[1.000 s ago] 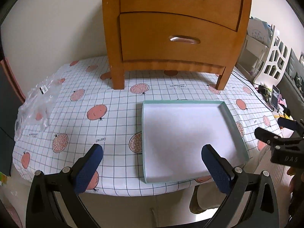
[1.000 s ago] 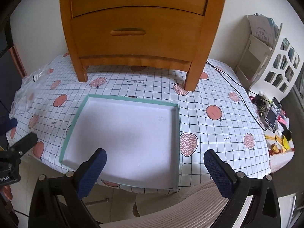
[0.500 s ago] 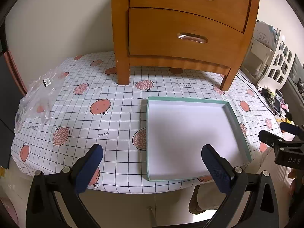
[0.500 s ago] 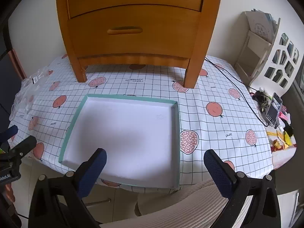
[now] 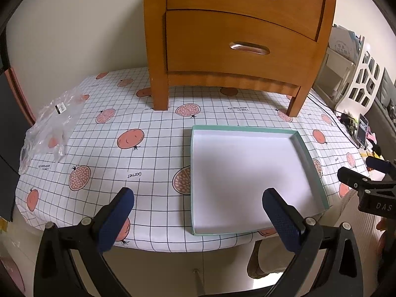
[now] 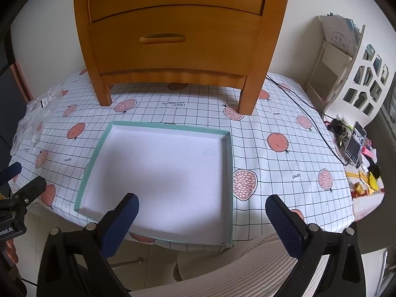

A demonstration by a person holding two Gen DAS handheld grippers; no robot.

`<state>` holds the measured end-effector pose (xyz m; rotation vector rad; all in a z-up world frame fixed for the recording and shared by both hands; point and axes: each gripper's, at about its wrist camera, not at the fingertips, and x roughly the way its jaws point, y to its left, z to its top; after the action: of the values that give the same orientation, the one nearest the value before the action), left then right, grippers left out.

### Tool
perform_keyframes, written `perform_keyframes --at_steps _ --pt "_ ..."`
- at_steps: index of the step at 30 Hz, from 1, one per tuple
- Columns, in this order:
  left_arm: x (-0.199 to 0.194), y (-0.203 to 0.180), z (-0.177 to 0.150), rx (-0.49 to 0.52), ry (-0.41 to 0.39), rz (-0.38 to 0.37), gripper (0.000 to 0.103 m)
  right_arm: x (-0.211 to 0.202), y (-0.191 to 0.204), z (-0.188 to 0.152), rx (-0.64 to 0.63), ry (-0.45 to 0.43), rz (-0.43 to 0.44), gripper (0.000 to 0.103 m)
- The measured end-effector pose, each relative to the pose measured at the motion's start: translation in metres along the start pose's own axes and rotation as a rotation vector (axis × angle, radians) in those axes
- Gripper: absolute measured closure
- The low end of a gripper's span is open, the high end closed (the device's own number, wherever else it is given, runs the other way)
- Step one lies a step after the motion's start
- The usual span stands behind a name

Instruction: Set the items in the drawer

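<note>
Left wrist view: the left hand-held gripper (image 5: 198, 203) hangs wide apart and holds nothing, just off the near edge of the counter (image 5: 158, 133), which wears a checked cloth with fruit prints. A shallow tray (image 5: 298, 139) with a teal rim and bare white floor lies at the near edge, partly past it. Behind it a wooden cabinet (image 5: 237, 39) stands on the cloth, its upper drawer (image 5: 247, 0) and lower drawer (image 5: 237, 47) both closed. A crumpled clear bag (image 5: 52, 126) lies at the far left. The right hand-held gripper (image 5: 366, 173) shows at the right edge.

Right wrist view: the right hand-held gripper (image 6: 201, 210) is also spread wide and bare, poised over the tray's (image 6: 229, 163) near right corner. The cabinet (image 6: 178, 42) stands behind the tray, drawers shut. A black cable (image 6: 304, 113) runs across the cloth to a phone (image 6: 355, 144) at the right. The left hand-held gripper (image 6: 22, 180) shows at the left edge.
</note>
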<state>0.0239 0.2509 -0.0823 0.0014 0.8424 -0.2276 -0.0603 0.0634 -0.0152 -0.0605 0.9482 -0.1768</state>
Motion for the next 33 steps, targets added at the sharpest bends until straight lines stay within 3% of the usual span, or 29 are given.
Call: perform_keyframes --at_steps 33 --pt "0.0022 -0.0023 -0.0037 0.006 0.004 -0.003 0.0 0.0003 -0.0018 0.0 0.0 -0.001 0.003 0.0"
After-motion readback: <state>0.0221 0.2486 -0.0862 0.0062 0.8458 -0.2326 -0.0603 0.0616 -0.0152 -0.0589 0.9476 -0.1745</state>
